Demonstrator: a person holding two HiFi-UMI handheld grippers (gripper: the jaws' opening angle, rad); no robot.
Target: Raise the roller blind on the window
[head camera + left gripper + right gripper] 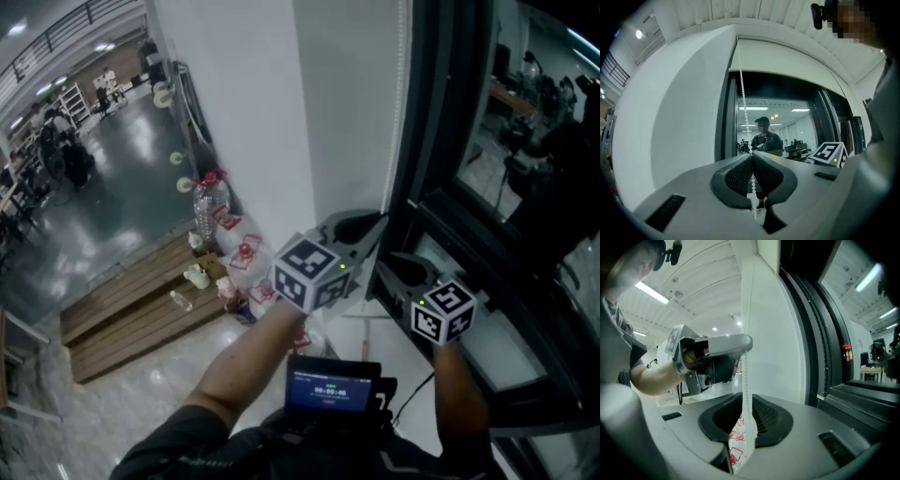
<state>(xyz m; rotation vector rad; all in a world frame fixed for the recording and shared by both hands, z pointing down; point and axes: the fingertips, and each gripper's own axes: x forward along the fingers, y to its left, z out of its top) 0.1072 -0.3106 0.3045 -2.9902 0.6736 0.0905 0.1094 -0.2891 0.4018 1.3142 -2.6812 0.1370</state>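
Roller-blind beaded cord (742, 93) clamped in left gripper (752, 157) jaws; right gripper (746, 399) jaws apart.

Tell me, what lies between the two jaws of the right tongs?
The white bead chain hangs there; the right tongs stand open around it. The right gripper view shows this.
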